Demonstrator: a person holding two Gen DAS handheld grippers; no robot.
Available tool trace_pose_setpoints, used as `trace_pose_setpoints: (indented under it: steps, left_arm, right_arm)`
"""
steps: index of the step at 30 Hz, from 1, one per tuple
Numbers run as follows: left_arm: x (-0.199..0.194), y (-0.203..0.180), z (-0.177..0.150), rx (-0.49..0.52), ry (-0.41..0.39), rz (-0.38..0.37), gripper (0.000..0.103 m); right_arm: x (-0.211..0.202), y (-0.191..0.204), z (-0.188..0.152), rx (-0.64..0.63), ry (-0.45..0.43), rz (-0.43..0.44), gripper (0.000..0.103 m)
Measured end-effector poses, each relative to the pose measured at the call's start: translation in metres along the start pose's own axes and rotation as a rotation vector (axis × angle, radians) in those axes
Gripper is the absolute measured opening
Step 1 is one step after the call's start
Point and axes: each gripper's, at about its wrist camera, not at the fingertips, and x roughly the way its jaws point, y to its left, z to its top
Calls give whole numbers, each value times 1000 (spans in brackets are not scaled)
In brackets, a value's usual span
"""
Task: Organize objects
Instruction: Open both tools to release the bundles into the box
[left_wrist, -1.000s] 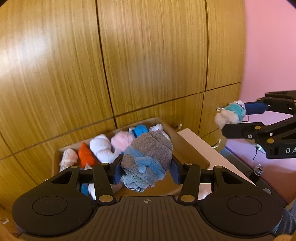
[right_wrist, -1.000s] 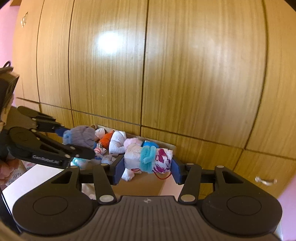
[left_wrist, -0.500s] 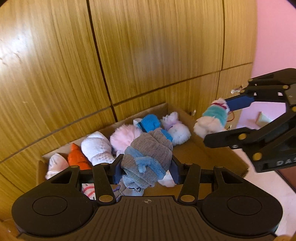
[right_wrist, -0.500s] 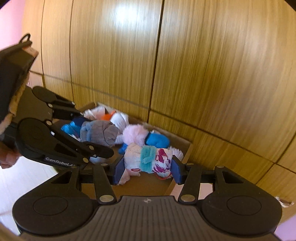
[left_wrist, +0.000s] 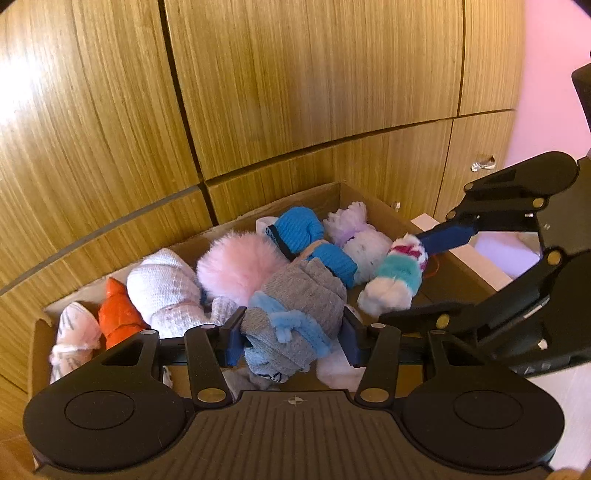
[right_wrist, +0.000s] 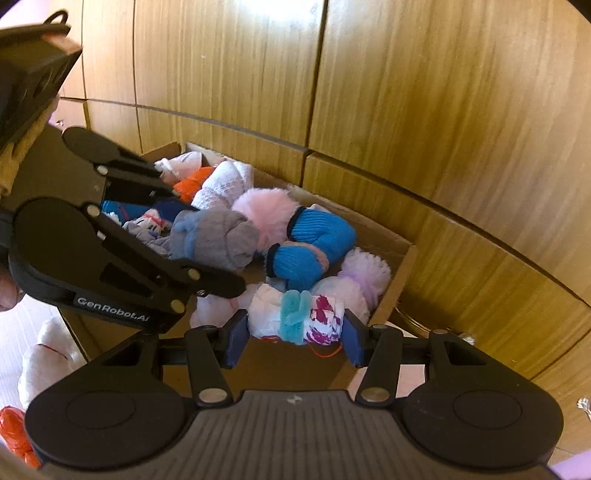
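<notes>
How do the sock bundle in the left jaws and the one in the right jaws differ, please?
The grey sock bundle in the left gripper is grey with a light blue band; the white sock bundle in the right gripper is white with a teal band and magenta patches. A red thread hangs under the white bundle; none shows on the grey. Both are rolled, clamped between blue pads, above the cardboard box.

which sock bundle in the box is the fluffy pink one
The round pink bundle mid-row, between the white knit bundle and the bright blue bundle. It alone is a furry pink ball; the others look knitted.
</notes>
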Motion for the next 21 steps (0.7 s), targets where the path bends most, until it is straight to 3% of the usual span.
trace_pose_setpoints:
  steps: [11, 21]
  left_arm:
    - [1, 6, -2, 5, -12, 32, 58]
    - [18, 6, -7, 21, 37, 53, 58]
  right_arm:
    - [3, 1, 0, -9, 6, -6, 49]
    - [17, -1, 4, -34, 27, -4, 50]
